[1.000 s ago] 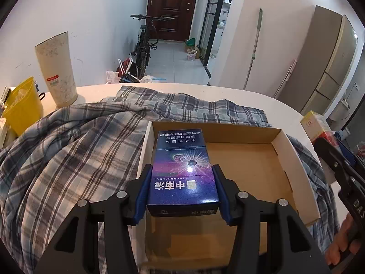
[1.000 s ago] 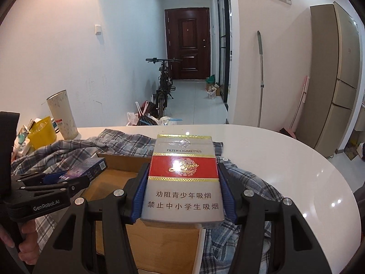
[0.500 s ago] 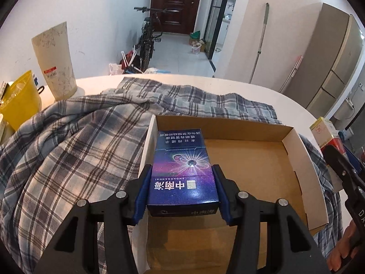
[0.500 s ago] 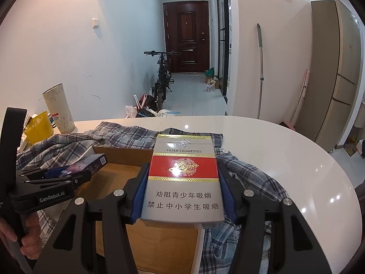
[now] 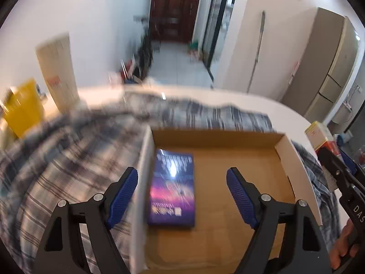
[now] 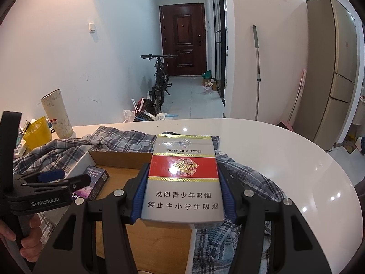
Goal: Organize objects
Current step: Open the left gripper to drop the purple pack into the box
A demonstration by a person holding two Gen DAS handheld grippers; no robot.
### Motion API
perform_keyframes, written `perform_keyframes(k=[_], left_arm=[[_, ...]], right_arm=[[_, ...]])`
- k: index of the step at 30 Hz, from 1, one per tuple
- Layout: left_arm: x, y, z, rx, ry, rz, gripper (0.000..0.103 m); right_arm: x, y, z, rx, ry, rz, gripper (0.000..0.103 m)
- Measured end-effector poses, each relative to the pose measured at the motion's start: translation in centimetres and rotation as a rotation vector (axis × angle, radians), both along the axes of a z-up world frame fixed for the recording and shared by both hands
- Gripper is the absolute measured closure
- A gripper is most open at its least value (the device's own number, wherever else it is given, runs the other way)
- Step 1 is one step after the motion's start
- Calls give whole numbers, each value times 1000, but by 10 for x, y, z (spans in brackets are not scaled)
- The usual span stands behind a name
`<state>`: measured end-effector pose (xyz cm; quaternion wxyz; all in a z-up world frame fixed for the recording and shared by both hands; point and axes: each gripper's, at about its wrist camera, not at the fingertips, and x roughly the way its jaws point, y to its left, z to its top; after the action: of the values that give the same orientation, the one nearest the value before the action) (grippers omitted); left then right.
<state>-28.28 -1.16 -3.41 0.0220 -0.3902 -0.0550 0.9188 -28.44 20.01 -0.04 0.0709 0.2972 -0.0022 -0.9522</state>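
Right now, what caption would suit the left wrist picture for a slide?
Left gripper, jaws just opened, above a blue carton lying free in the cardboard box on a plaid shirt.

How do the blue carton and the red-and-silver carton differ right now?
The blue carton lies flat in the cardboard box, free between the left gripper's just-opened fingers; the red-and-silver carton is clamped in the right gripper above the box. Both are flat cigarette cartons.

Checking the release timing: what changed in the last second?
The left gripper has just been opening and let go of the blue-purple cigarette carton, which now lies flat in the shallow cardboard box, clear of the pads. The right gripper still clamps the red-and-silver cigarette carton.
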Motion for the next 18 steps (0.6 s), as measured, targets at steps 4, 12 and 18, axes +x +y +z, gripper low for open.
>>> perform_keyframes(k=[4,12,18], left_arm=[[24,7,26,-63,192,2,14],[59,18,55,-169,512,49,0],[50,11,49,-86,424,18,0]], right_arm=[[2,-1,1,-11,9,12,48],[0,-3,0,-29,6,25,48],[-9,-15,-15,7,-56,41,48]])
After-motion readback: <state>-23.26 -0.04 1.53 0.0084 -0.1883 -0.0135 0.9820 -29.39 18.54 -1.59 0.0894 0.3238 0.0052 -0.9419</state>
